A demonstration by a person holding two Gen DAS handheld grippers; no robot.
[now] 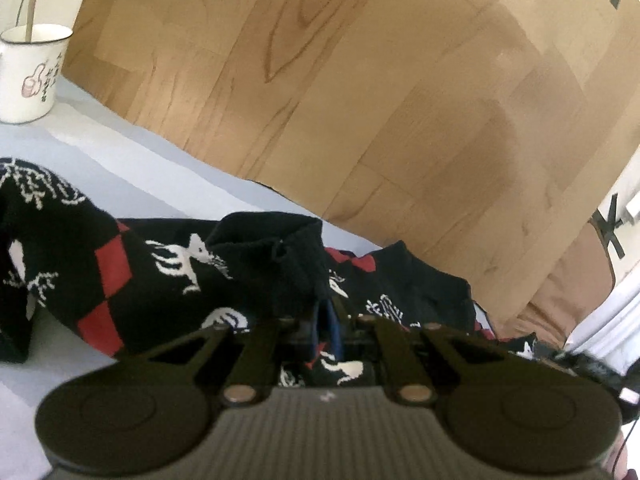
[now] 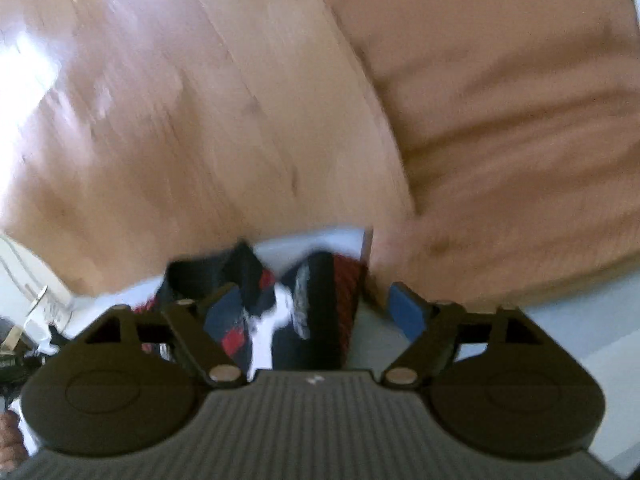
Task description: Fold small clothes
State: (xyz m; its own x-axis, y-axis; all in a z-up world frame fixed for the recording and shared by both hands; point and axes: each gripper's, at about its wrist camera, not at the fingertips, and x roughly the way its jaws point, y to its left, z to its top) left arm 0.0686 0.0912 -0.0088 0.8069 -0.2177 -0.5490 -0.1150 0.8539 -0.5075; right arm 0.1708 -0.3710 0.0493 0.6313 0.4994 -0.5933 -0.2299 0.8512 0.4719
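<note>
A black knit garment [image 1: 160, 272] with red diamonds and white figures lies bunched on the white table [image 1: 120, 168]. My left gripper [image 1: 328, 316] is shut on a raised fold of it, the blue pads pressed together with black cloth rising just above them. The right wrist view is blurred. There my right gripper [image 2: 316, 312] stands open, and a bunch of the same garment [image 2: 304, 304] sits between its fingers. The right blue pad [image 2: 408, 312] is clear of the cloth, while the left pad is partly covered by it.
A white enamel mug [image 1: 32, 72] with a wooden stick in it stands at the table's far left. Beyond the table edge is a wooden floor [image 1: 360, 80]. A person's tan trousers [image 2: 500, 120] are close on the right.
</note>
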